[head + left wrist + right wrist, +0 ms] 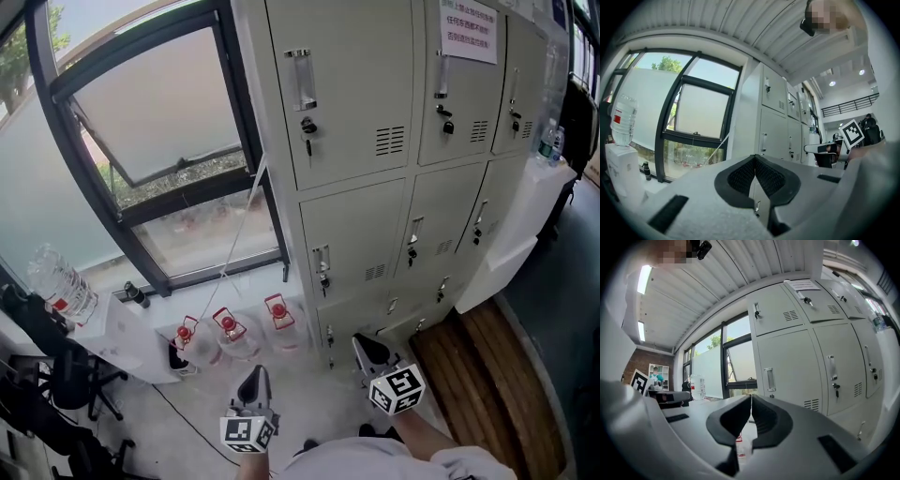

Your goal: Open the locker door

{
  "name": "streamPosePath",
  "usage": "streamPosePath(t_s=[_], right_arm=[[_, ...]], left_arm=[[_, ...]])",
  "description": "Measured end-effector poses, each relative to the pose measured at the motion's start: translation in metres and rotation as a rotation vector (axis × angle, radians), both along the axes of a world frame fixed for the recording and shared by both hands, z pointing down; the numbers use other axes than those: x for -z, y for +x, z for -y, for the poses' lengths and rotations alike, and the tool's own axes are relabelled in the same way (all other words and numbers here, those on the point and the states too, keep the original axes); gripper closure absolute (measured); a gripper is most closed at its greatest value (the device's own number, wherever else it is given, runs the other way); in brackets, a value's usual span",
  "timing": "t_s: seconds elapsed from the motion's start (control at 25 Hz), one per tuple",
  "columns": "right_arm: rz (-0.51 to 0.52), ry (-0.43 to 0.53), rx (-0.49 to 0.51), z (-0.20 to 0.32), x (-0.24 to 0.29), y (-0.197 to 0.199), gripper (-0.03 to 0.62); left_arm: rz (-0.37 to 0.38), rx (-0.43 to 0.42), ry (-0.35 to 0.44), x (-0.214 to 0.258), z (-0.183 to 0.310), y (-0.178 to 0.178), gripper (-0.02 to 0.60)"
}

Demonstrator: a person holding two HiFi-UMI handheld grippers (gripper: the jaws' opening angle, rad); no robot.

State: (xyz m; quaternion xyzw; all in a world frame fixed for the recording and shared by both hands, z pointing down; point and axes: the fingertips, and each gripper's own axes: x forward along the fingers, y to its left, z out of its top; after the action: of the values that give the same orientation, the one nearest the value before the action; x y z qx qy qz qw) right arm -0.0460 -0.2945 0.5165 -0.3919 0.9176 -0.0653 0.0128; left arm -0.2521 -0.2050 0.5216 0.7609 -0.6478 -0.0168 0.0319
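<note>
Down at the bottom edge of the head view, the left gripper [255, 377] and the right gripper [368, 349] were held side by side, pointing forward. Each gripper's own view showed its jaws pressed together, with nothing between them.

Beyond them, pale lockers [356, 112] filled the upper right of the frame, and every door was closed. The bottom row stood nearest the right gripper. Above it, the middle-left door [361, 230] had a handle [322, 260] at its left edge, with a key [324, 281] just under it. Neither gripper touched a locker.

The reach looked not yet begun. To do it well, the jaws would probably need to part first and close squarely on a handle. The pull would then run outward along the door's swing. The key might want turning before that.

A white notice [467, 28] at the top right carried red characters too small to read. Red labels on the bottle [61, 281] at left and the jugs [230, 333] on the floor were also unreadable.
</note>
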Motion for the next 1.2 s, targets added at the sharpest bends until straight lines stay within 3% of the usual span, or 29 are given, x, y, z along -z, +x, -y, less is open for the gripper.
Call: streamPosePath(t_s=[0.36,0.4,0.44,0.48,0.84,1.2], right_arm=[[-0.038,-0.005,0.070,0.033,0.023,-0.007,0.576],[-0.043,0.001,0.081,0.038,0.030,-0.009,0.538],[-0.048,0.009,0.094,0.042,0.040,-0.011,0.441],[-0.046,0.016,0.109,0.046,0.051,-0.013,0.410],[-0.003,0.143,0.226,0.093,0.197,-0.034,0.385],[-0.015,0.315,0.252,0.132,0.339,-0.063,0.381]], left_arm=[[-0.015,-0.010,-0.005,-0.004,0.005,0.015,0.578],[-0.014,-0.013,-0.007,-0.005,0.005,0.015,0.578],[-0.015,-0.017,-0.008,-0.005,0.006,0.016,0.578],[-0.016,-0.020,-0.007,-0.005,0.005,0.016,0.578],[-0.030,-0.027,-0.010,-0.006,0.000,0.007,0.578],[-0.071,0.003,0.000,-0.010,-0.001,-0.013,0.578]])
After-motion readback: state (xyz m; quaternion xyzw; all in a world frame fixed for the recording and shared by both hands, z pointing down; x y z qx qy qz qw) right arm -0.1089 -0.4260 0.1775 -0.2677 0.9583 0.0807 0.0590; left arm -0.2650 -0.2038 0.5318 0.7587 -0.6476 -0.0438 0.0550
